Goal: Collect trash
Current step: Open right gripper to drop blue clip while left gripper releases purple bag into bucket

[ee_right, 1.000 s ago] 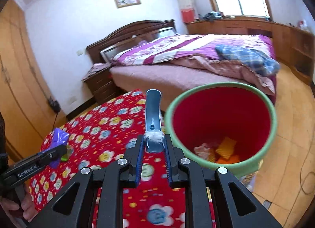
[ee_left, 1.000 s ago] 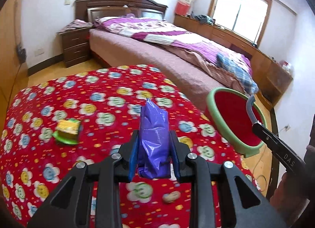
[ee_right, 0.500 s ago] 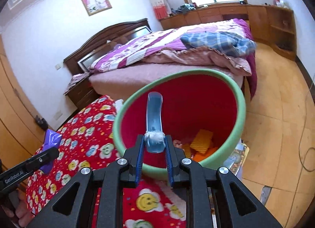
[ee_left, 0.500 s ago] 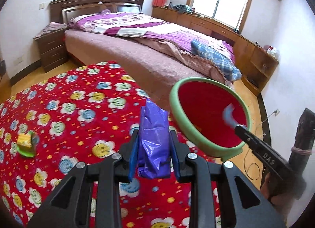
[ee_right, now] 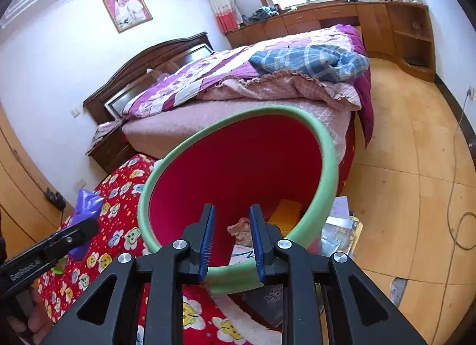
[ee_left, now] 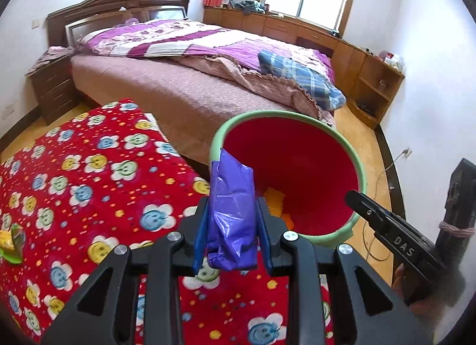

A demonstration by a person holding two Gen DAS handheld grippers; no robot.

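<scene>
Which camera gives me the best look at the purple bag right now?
The left wrist view: the purple bag fills the centre, clamped in the left hand-held gripper, in front of the bin. The right wrist view shows only its small top end at the left edge, over the floral cloth.

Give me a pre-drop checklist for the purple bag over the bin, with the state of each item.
1. Purple bag gripped in the left tongs: ok, both pads press on it.
2. Bag over the bin mouth: cannot tell; its tip overlaps the near rim in the left wrist view, but depth is unclear.
3. Right tongs empty: ok; the jaws have just been opening and nothing is between them.
4. Room in the bin: ok, only some yellow and orange scraps at the bottom.
5. Right tongs out of the drop path: not ok, they point into the bin mouth.
6. Trash left on the red floral cloth: not ok, a green and yellow wrapper remains.
</scene>
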